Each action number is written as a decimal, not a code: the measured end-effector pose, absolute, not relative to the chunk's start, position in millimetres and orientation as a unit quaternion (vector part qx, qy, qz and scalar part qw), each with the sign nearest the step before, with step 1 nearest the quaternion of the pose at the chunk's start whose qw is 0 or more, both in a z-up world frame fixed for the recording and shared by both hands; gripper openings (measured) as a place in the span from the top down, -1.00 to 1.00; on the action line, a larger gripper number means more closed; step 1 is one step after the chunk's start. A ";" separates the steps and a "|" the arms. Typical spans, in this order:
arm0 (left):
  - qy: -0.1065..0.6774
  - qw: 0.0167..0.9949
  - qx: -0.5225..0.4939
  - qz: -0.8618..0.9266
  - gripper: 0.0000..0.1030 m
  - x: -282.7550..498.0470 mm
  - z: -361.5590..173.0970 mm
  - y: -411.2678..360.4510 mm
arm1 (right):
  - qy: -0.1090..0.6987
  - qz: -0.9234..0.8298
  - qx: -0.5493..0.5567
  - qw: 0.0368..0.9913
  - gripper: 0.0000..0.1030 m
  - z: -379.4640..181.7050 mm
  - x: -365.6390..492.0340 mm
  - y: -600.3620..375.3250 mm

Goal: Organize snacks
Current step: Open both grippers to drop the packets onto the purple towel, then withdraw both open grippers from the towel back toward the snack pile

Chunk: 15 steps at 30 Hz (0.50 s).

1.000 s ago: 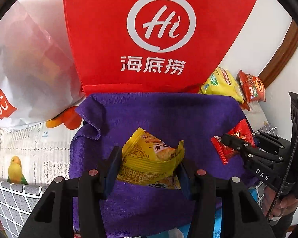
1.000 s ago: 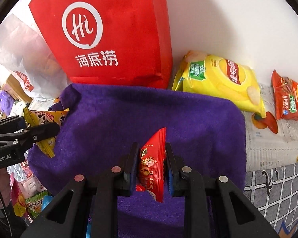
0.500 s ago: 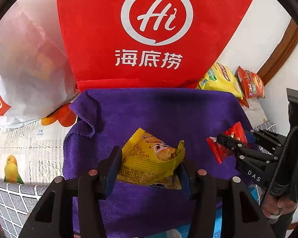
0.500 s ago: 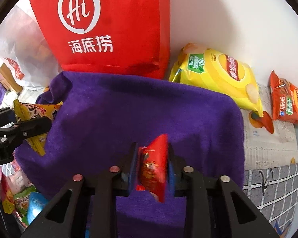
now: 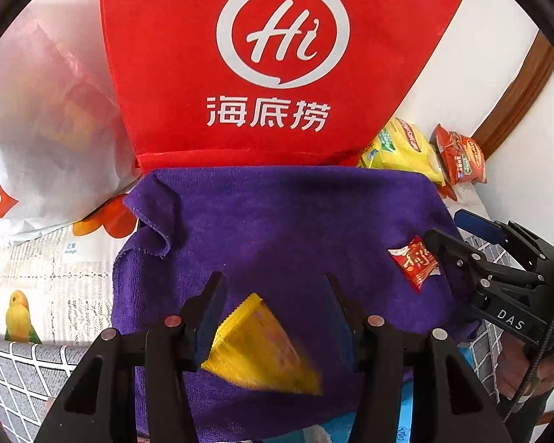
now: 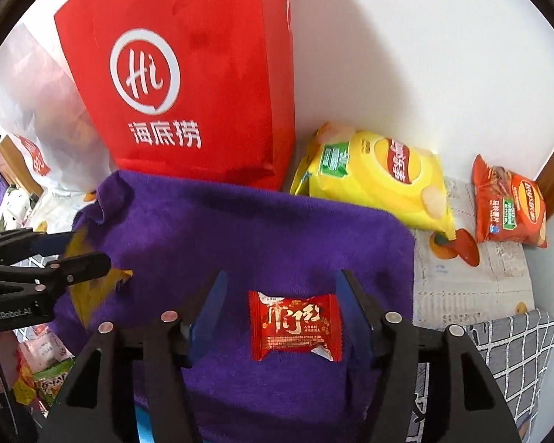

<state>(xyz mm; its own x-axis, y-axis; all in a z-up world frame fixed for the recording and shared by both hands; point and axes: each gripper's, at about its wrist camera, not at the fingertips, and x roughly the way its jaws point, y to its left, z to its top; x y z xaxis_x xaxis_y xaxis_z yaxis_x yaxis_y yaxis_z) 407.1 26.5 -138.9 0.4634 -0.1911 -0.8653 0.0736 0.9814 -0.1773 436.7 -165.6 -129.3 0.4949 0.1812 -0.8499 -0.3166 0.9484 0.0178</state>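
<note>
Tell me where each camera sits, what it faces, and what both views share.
Left wrist: on the left gripper, looking down at the purple cloth, a blurred yellow packet between its open jaws; the right gripper at right.
Right wrist: on the right gripper, jaws opening around a red packet lying on the cloth.
Shared: cloth, red bag, both packets.

Bright, even daylight fills both fisheye views, edges bowed and ringed in black, soft shadows on the purple towel (image 5: 284,221), and the yellow snack packet (image 5: 262,350) motion-blurred.
</note>
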 end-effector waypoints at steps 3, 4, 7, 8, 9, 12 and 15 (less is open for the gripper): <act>0.508 0.856 -0.058 -0.080 0.01 405.6 -136.2 26.6 | 0.474 0.145 -0.071 0.865 -0.24 -124.1 435.0 -165.3; 0.507 0.856 -0.058 -0.081 0.01 405.3 -135.3 26.7 | 0.472 0.145 -0.072 0.867 -0.26 -122.4 434.4 -165.3; 0.507 0.856 -0.061 -0.085 -0.05 405.1 -133.0 27.5 | 0.467 0.147 -0.074 0.869 -0.26 -119.2 432.6 -164.1; 0.506 0.856 -0.061 -0.085 -0.09 404.4 -132.2 27.8 | 0.467 0.147 -0.074 0.869 -0.27 -118.7 431.9 -163.3; 0.505 0.857 -0.060 -0.084 -0.15 404.0 -131.3 28.0 | 0.466 0.147 -0.073 0.869 -0.27 -118.1 431.5 -163.2; 0.501 0.860 -0.051 -0.078 -0.18 402.6 -127.9 27.6 | 0.468 0.149 -0.066 0.869 -0.27 -116.1 431.2 -162.8; 0.500 0.861 -0.051 -0.078 -0.25 401.7 -126.2 27.5 | 0.472 0.149 -0.063 0.867 -0.27 -114.7 431.5 -162.0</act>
<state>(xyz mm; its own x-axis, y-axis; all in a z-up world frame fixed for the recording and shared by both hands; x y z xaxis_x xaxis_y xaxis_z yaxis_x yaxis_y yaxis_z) 401.7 27.5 -126.2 0.4872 -0.1850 -0.8534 0.0829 0.9827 -0.1657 431.5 -162.0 -114.7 0.5106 0.1996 -0.8363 -0.3184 0.9474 0.0317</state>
